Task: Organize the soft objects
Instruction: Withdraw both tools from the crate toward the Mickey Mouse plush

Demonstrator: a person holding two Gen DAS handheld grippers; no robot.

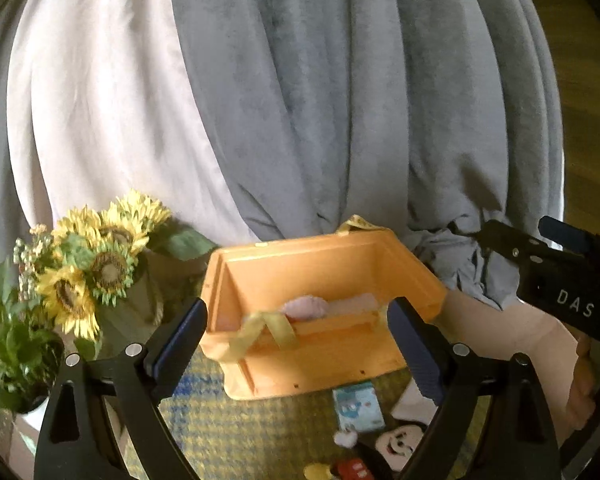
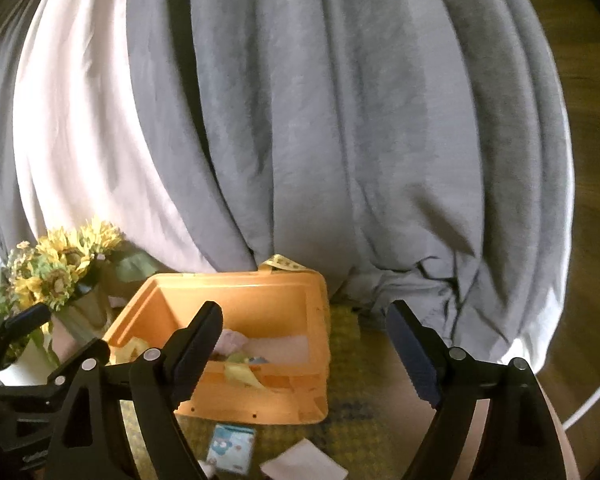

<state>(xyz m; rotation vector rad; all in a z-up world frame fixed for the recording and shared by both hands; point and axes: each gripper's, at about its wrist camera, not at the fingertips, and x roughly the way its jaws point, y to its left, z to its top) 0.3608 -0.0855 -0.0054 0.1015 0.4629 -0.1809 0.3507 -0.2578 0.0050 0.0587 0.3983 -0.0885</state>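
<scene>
Where fingers point(image 1: 182, 332) gape, orange box point(image 1: 320, 264) between.

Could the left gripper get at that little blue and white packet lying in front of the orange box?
Probably yes. The left gripper is open and empty, and the packet lies bare on the checked cloth just below it, beside the orange box. Nothing covers it.

Left wrist view: looks forward, tilted slightly down, along own fingers; orange box point(image 1: 320, 320) near, centre frame; gray curtain point(image 1: 340, 100) fills 12 o'clock; sunflowers point(image 1: 96, 264) at 9 o'clock. Right wrist view: same heading, set further right; orange box point(image 2: 236, 344) at 7 o'clock. Shared: box, curtain, sunflowers, blue packet point(image 2: 232, 448).
</scene>
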